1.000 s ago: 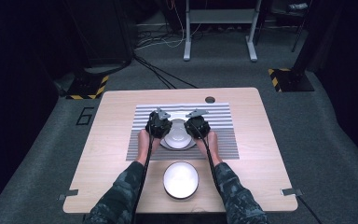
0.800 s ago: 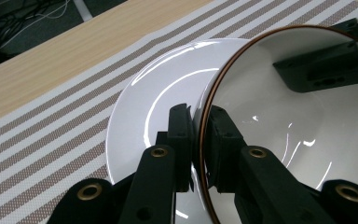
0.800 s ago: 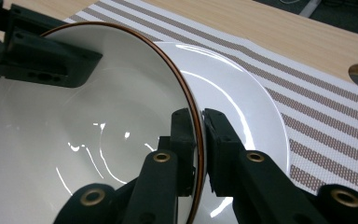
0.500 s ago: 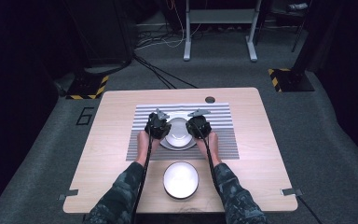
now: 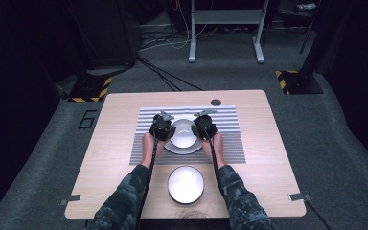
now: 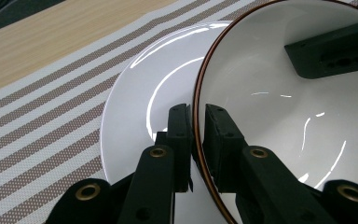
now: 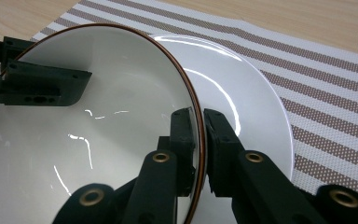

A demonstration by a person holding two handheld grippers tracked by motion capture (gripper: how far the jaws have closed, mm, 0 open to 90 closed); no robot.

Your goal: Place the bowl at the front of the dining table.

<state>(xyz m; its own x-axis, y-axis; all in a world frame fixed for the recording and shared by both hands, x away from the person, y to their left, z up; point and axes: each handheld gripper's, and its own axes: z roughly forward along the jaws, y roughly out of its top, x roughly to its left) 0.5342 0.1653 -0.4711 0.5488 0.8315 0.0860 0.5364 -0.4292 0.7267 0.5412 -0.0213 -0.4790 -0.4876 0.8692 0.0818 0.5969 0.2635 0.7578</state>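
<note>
A white bowl with a thin brown rim tilts over a white plate on the striped placemat. My left gripper is shut on the bowl's left rim, and my right gripper is shut on its right rim. In the left gripper view the jaws pinch the brown rim, one inside the bowl and one outside, with the plate beneath. The right gripper view has the jaws clamped on the rim of the bowl above the plate. The left gripper holds the far rim.
A second white bowl sits on the bare wood near the table's front edge, between the person's forearms. A round hole lies in the tabletop behind the mat. Cables trail from both grippers back along the arms.
</note>
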